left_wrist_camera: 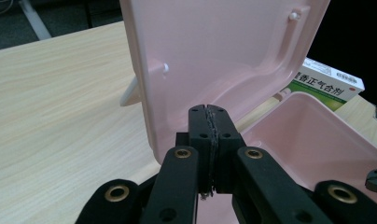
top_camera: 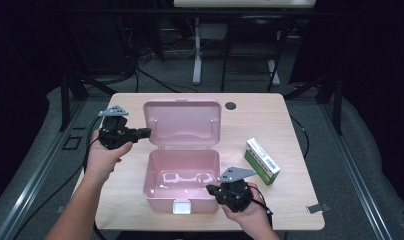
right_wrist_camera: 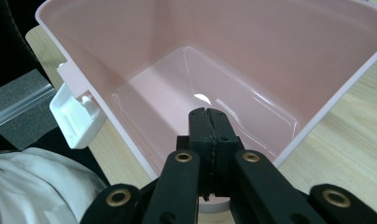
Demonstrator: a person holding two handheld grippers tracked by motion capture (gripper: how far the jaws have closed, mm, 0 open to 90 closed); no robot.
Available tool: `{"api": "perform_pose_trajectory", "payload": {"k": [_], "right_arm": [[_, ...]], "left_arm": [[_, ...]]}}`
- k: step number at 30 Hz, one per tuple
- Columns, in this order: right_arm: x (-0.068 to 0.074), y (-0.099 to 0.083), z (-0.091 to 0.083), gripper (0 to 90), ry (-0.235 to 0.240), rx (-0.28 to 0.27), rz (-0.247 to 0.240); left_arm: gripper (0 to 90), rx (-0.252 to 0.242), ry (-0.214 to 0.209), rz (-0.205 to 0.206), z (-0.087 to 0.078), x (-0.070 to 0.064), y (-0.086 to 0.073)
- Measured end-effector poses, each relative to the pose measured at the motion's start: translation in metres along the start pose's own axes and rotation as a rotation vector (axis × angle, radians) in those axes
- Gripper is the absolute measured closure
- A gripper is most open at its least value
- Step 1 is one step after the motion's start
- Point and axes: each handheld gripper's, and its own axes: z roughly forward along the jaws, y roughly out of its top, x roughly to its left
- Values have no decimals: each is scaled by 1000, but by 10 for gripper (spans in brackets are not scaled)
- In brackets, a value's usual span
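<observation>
High view: pink box [top_camera: 182, 175] lies open, holding nothing; both grippers closed on nothing.

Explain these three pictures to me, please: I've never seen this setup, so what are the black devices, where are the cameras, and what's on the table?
A person holds two hand-held grippers; no robot arm is involved. The high view looks down on a wooden table. On it sit an open, empty pink box, lid raised, and a green-and-white carton.

The other pictures come from cameras riding on each gripper. The left gripper is beside the lid, the right gripper over the box's front right corner. Both have their fingers shut, holding nothing.
</observation>
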Motion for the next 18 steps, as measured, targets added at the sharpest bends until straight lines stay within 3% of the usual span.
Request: {"api": "perform_pose_trajectory", "payload": {"k": [16, 18], "right_arm": [[0, -1, 0, 900, -1, -7, -4], [-1, -1, 0, 900, 15, -7, 4]], "left_arm": [[871, 56, 3, -12, 19, 3, -20], [869, 71, 4, -15, 22, 5, -24]]}}
